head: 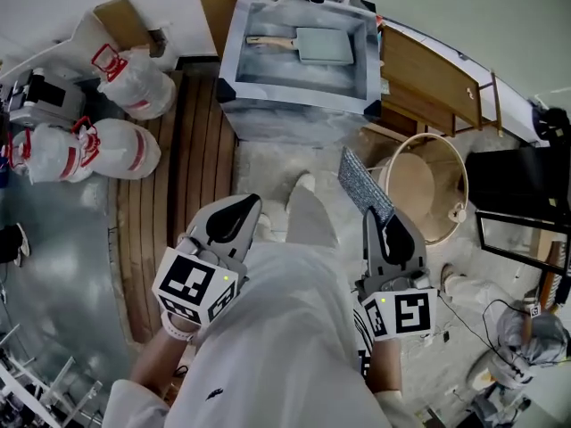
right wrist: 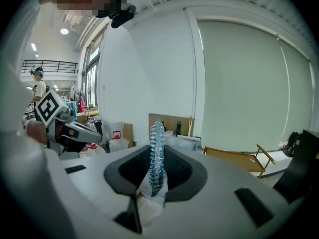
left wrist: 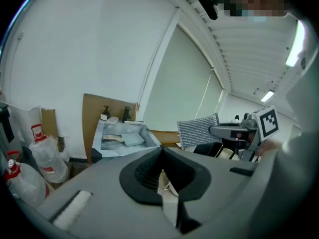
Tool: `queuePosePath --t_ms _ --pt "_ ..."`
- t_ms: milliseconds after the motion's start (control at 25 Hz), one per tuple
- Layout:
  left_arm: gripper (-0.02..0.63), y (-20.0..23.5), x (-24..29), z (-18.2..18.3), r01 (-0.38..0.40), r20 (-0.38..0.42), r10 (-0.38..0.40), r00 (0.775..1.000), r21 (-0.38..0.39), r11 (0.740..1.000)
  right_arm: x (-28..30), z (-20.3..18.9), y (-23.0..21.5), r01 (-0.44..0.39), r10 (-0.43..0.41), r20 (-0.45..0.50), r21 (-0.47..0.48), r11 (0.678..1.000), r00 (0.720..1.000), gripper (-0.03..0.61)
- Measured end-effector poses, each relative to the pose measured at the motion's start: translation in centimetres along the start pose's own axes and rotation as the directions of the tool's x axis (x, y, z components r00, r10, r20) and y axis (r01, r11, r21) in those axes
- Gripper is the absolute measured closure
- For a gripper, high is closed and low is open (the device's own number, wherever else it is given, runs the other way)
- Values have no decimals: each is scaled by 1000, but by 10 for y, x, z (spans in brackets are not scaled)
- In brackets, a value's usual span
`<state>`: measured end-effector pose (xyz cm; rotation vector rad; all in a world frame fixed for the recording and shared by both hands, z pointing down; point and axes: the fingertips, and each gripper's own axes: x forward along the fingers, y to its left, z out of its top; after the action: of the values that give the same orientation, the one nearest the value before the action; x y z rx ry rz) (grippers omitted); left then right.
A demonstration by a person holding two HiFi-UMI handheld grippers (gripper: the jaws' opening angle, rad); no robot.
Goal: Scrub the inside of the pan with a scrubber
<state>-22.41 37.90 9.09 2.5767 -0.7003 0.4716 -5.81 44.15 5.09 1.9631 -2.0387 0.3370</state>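
**Pan in the sink at 12 o'clock, scrubber clamped in the right gripper**

Pan (head: 326,45), square and grey-blue, lies flat in the sink (head: 234,68) straight ahead of me at 12 o'clock in the head view. Its wooden handle (head: 268,40) points toward 9 o'clock. Both grippers are held close to my body, well apart from the sink.

My right gripper (head: 378,210) has its jaws clamped on the scrubber (head: 364,184), a grey mesh pad that sticks out toward 11 o'clock. In the right gripper view I see the pad edge-on, upright between the two jaws.

My left gripper (head: 244,206) has its jaws pressed together with nothing between them, and it points toward 1 o'clock.

A round wooden tub (head: 428,185) sits on the floor at 2 o'clock. White bags (head: 125,150) lie at 10 o'clock.
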Motion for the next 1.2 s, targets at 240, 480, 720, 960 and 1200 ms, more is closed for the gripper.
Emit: queuePosePath --t_ms 240,480,720,960,1200 --pt "609 30 36 15 -39 -15 38 999 -23 999 55 -1 -25 -28 28 -20 12 1000 999 506" --pt "609 67 92 49 -95 -39 93 995 -46 994 131 20 -67 -87 87 -6 14 996 996 506" --pt "609 87 174 109 -151 -57 150 987 -16 988 213 47 -138 -156 156 -23 -9 988 988 506" --pt "609 110 237 144 -236 -71 233 970 -40 971 290 52 -186 -269 268 -54 -20 963 962 506" --pt "609 124 270 148 -306 -102 298 949 -75 949 343 49 -204 -369 363 -102 -51 928 926 506"
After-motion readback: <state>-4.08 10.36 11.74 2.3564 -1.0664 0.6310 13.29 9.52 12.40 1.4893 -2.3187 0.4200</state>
